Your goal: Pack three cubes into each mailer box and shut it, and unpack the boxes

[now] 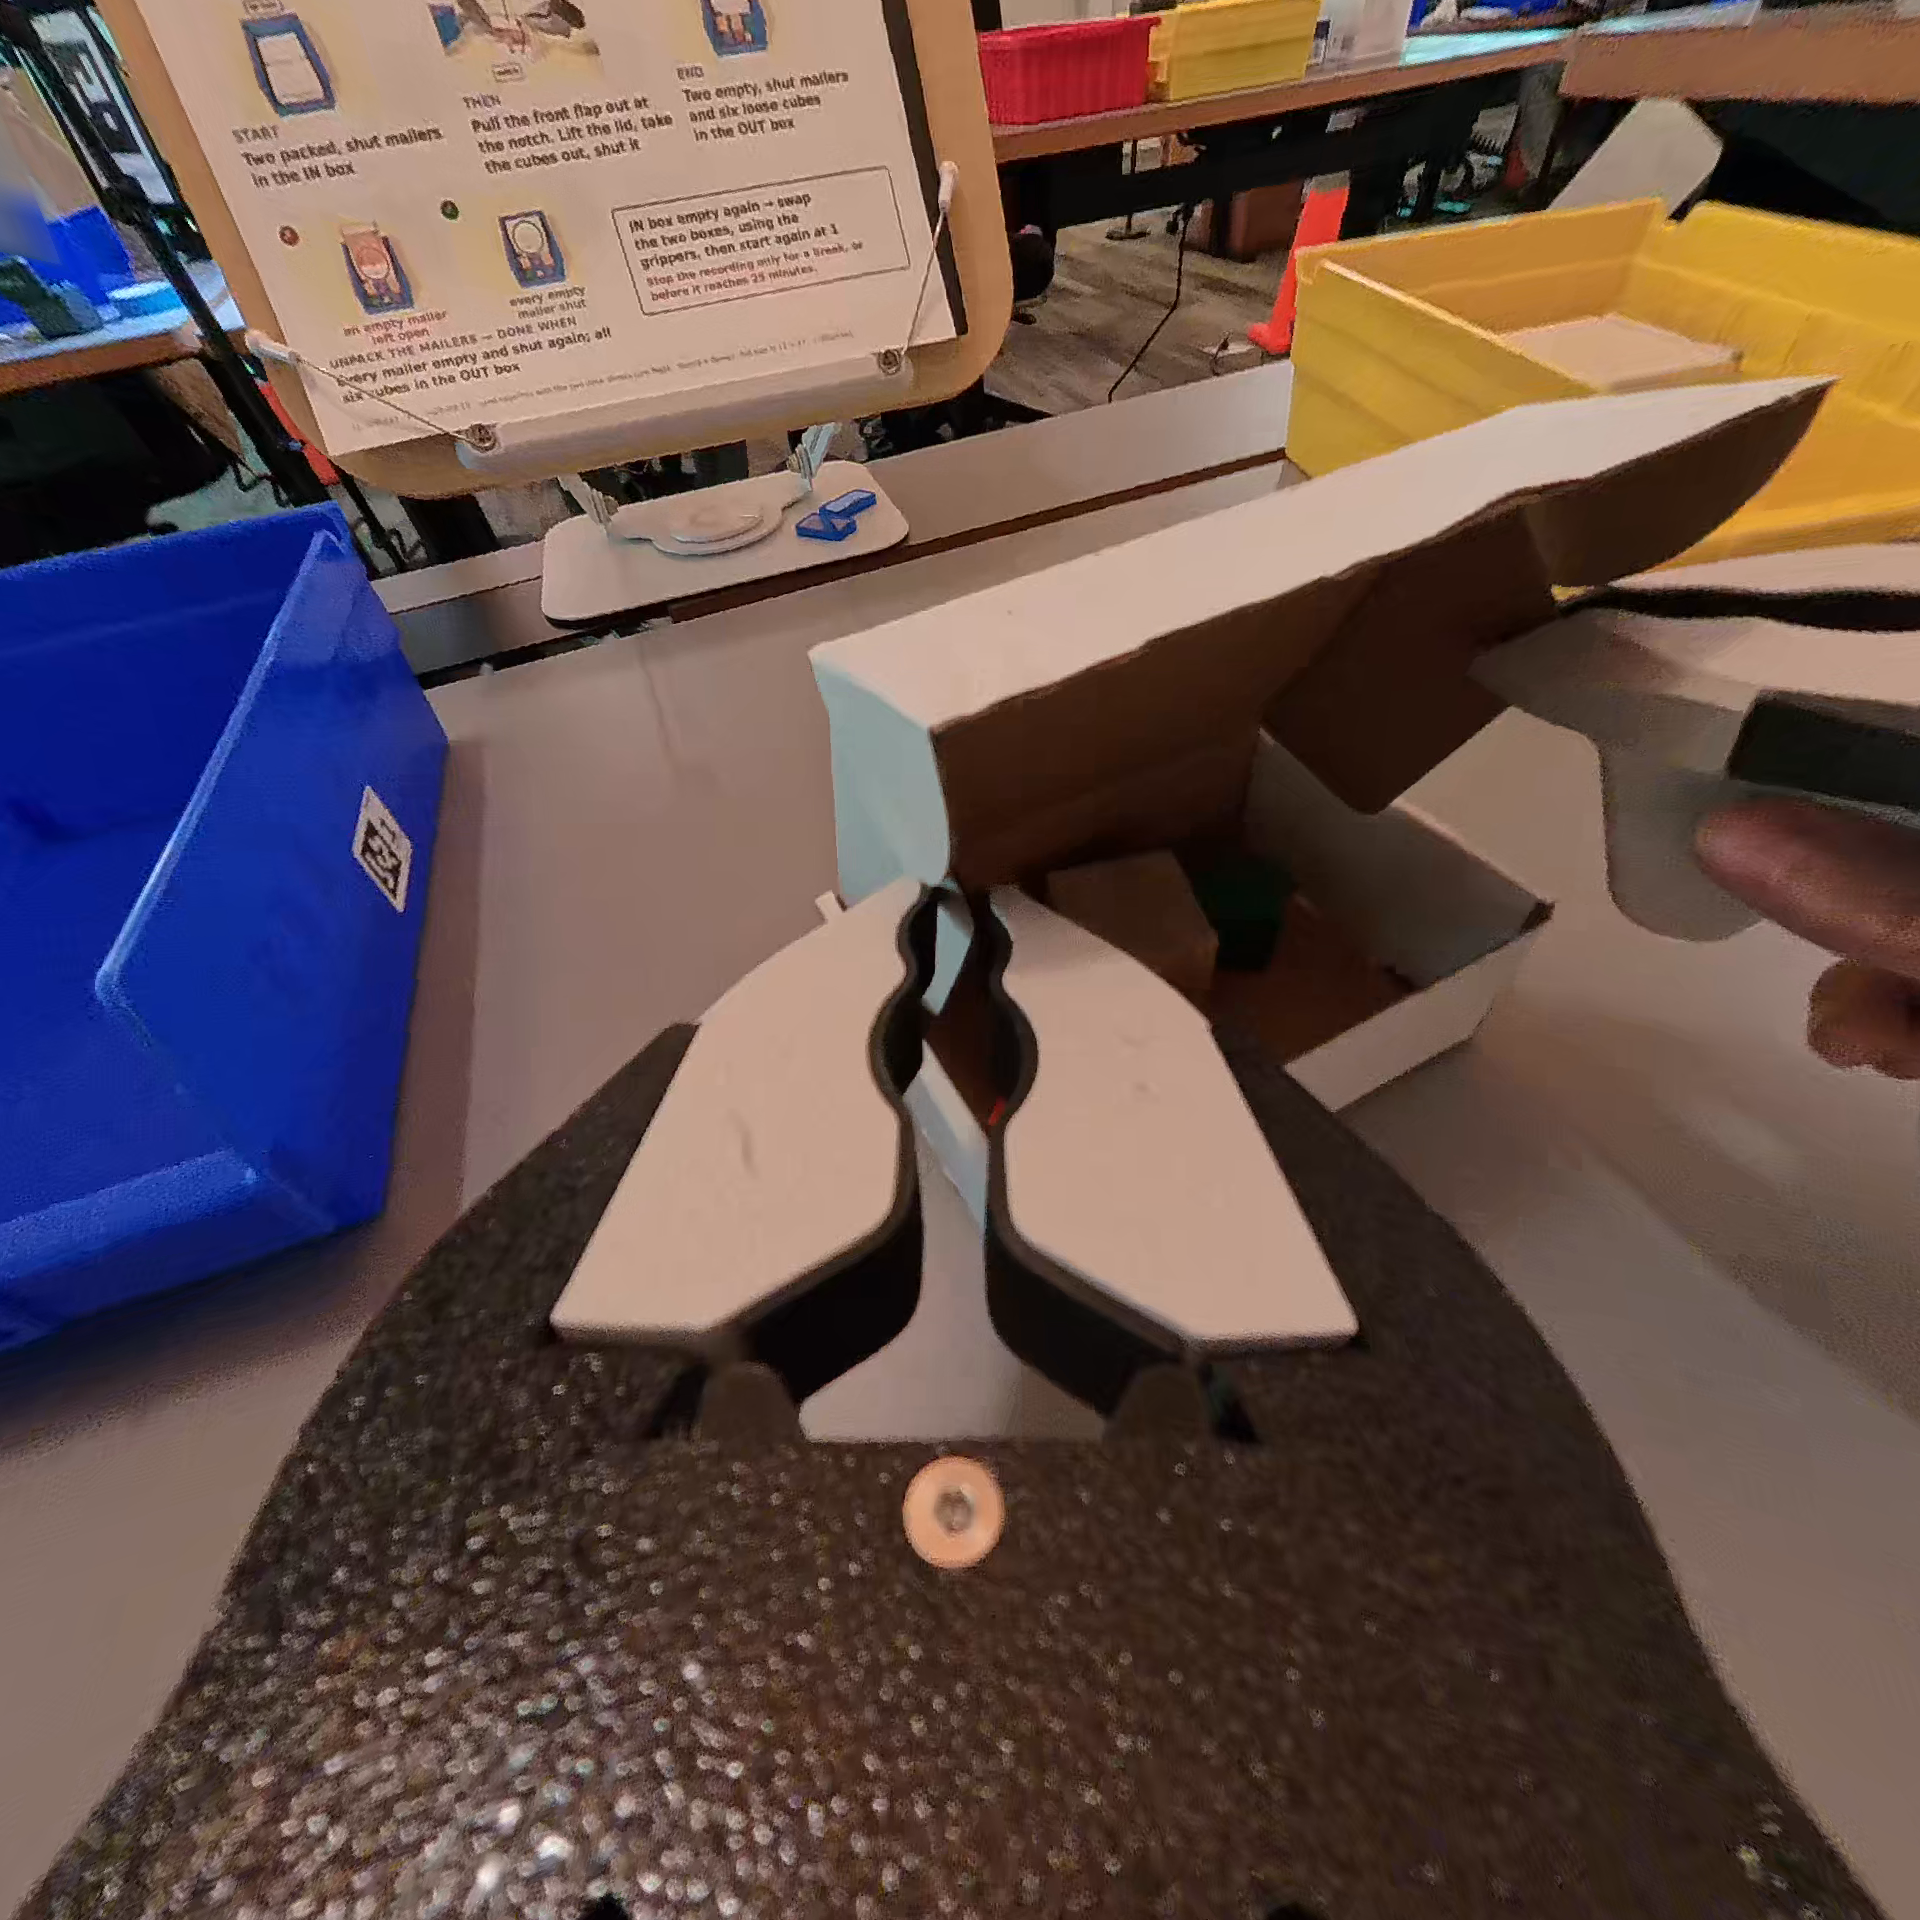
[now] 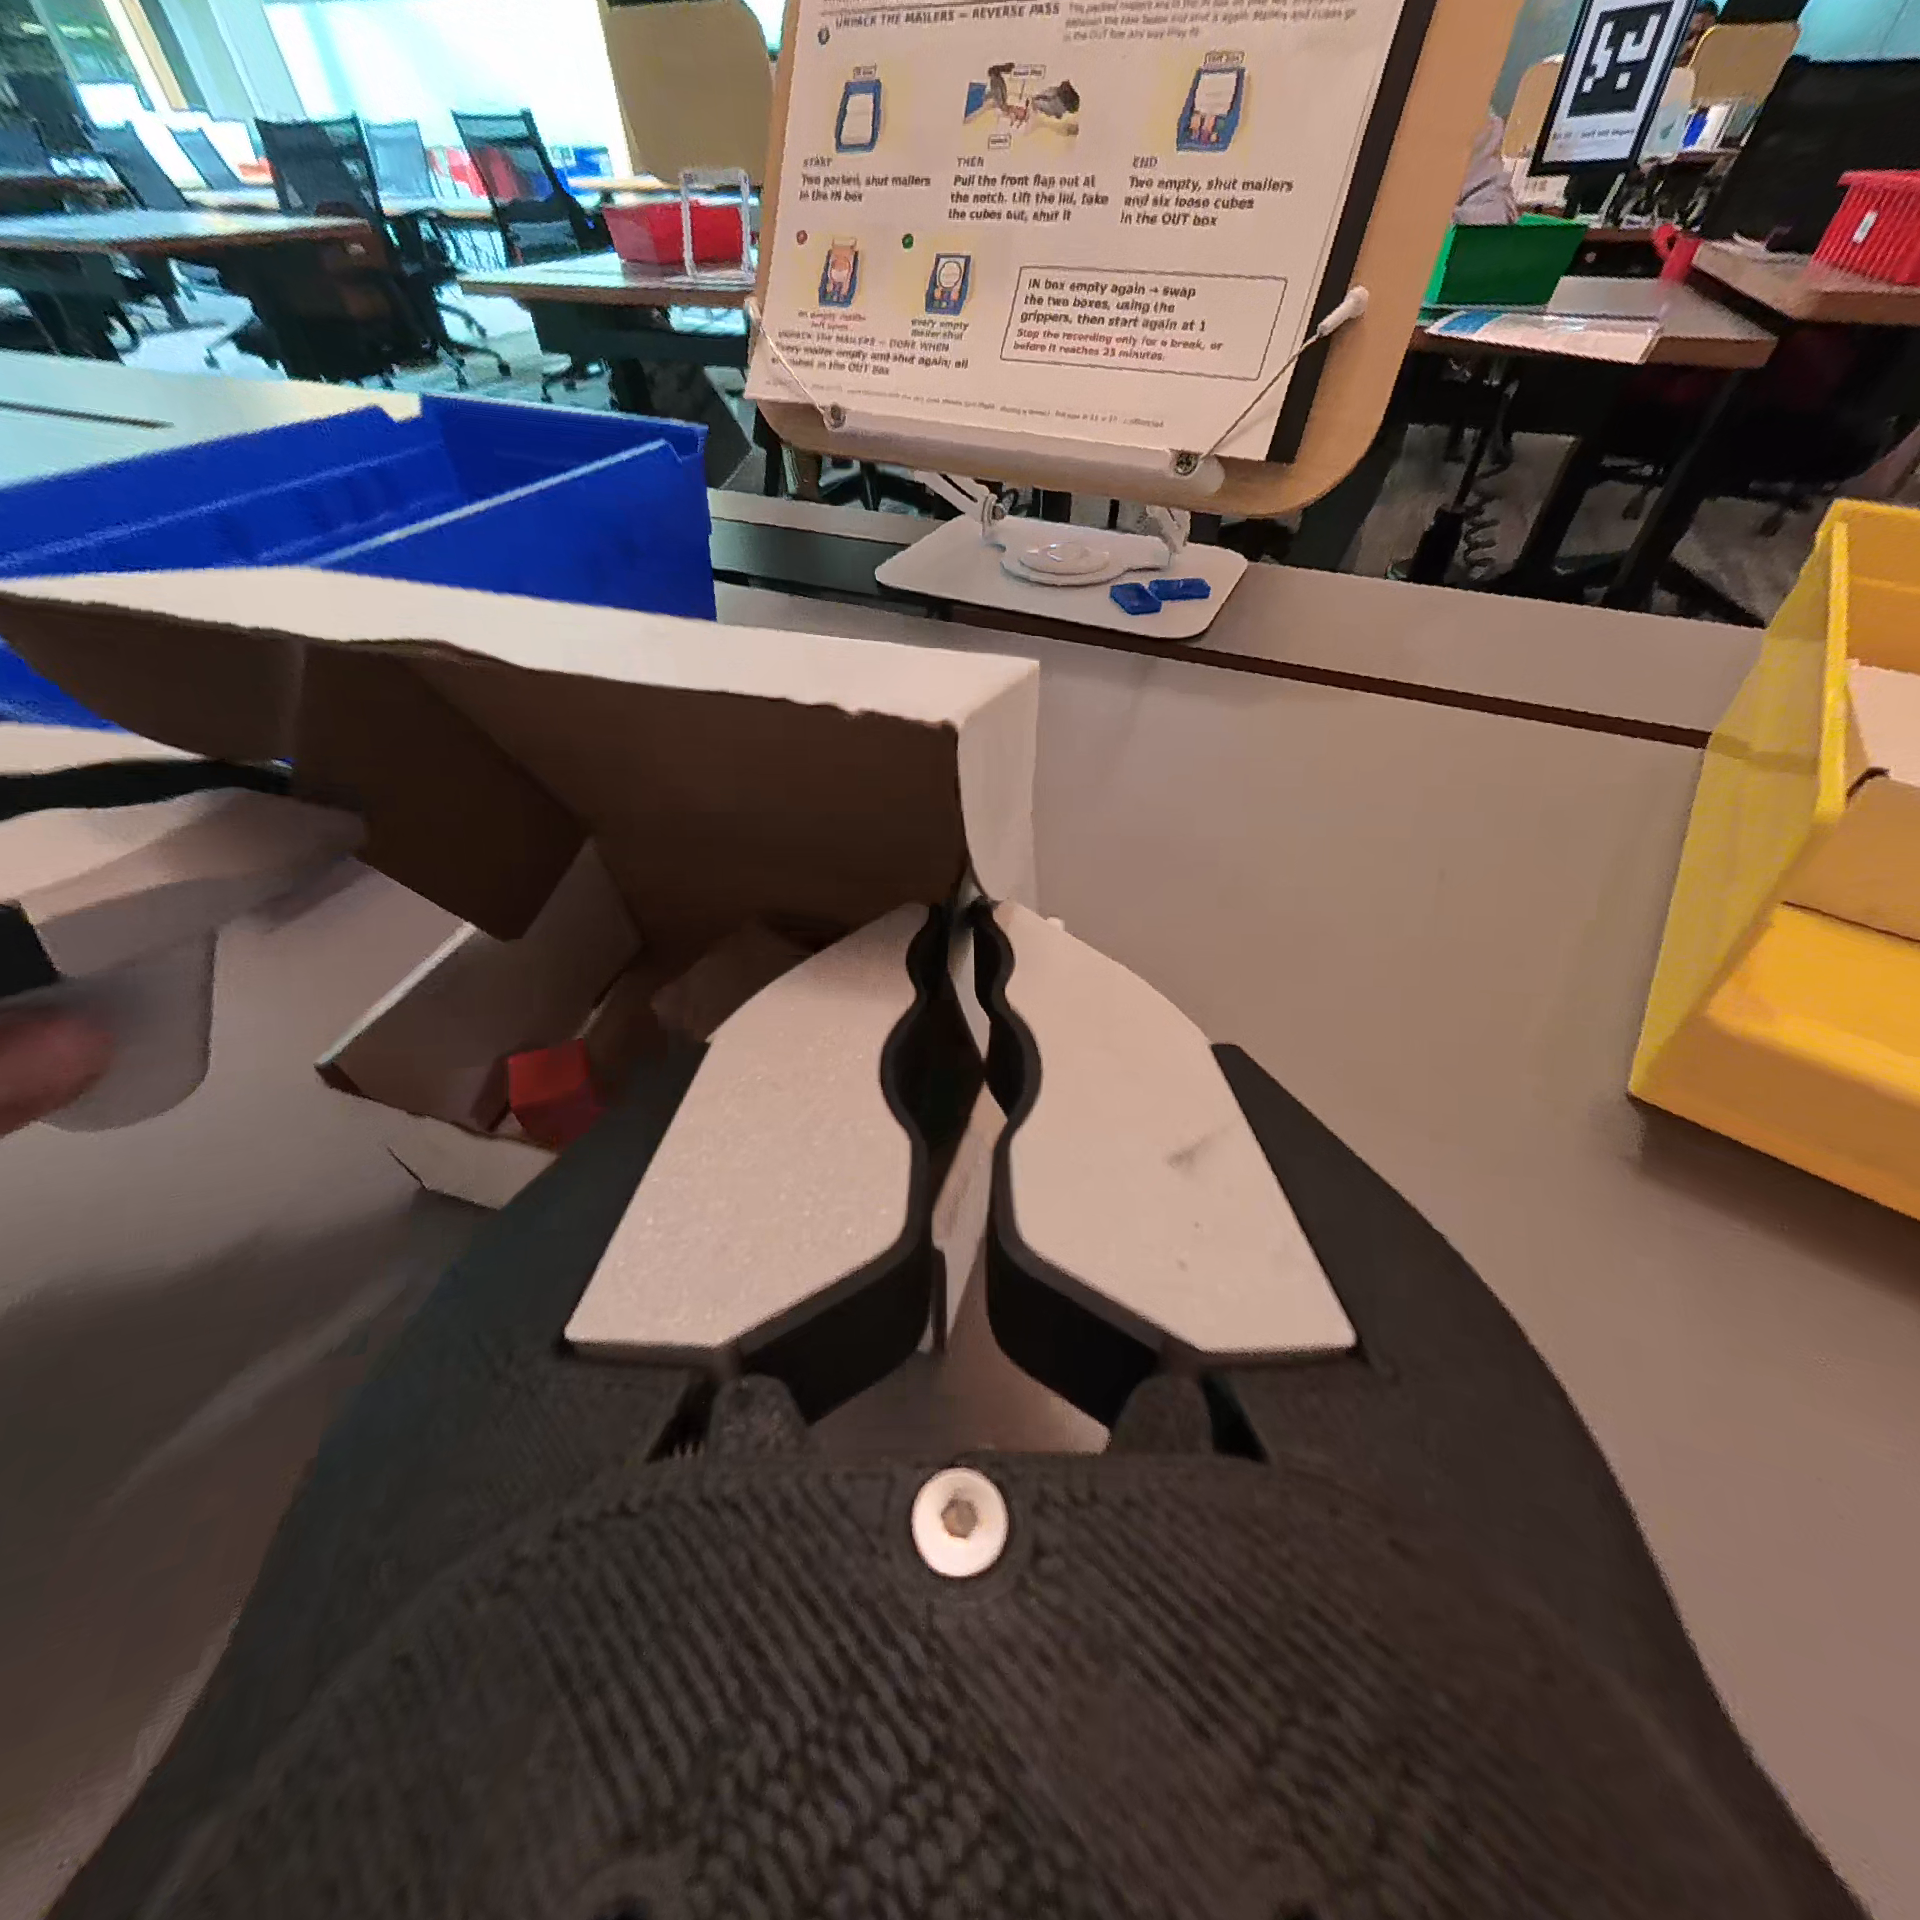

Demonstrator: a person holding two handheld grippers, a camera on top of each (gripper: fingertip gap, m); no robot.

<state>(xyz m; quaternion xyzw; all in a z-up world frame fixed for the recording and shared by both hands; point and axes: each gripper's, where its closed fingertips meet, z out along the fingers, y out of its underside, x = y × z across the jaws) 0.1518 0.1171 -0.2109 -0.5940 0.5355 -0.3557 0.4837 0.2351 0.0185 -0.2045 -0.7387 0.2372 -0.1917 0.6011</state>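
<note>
A white mailer box point(image 1: 1392, 1029) with a brown inside stands on the grey table, its lid point(image 1: 1195, 592) half raised and tilted. A green cube point(image 1: 1242, 914) shows inside it in the left wrist view. A red cube point(image 2: 551, 1101) shows inside it in the right wrist view. My left gripper point(image 1: 951, 904) is shut on a white cardboard edge at the box's left side. My right gripper point(image 2: 961, 914) is shut on the white edge at the box's right side, under the lid point(image 2: 623, 644). The right gripper's fingers point(image 1: 1621, 707) and a hand show at the far right of the left wrist view.
A blue bin point(image 1: 208, 831) stands left of the box, also in the right wrist view point(image 2: 416, 499). A yellow bin point(image 1: 1455, 312) at the right holds another white mailer point(image 1: 1621, 353). An instruction board on a stand point(image 1: 623, 208) stands at the table's far edge. There is about 12 cm between the tips of the two grippers. To the red cube point(image 2: 551, 1101): left tips about 9 cm, right tips about 15 cm.
</note>
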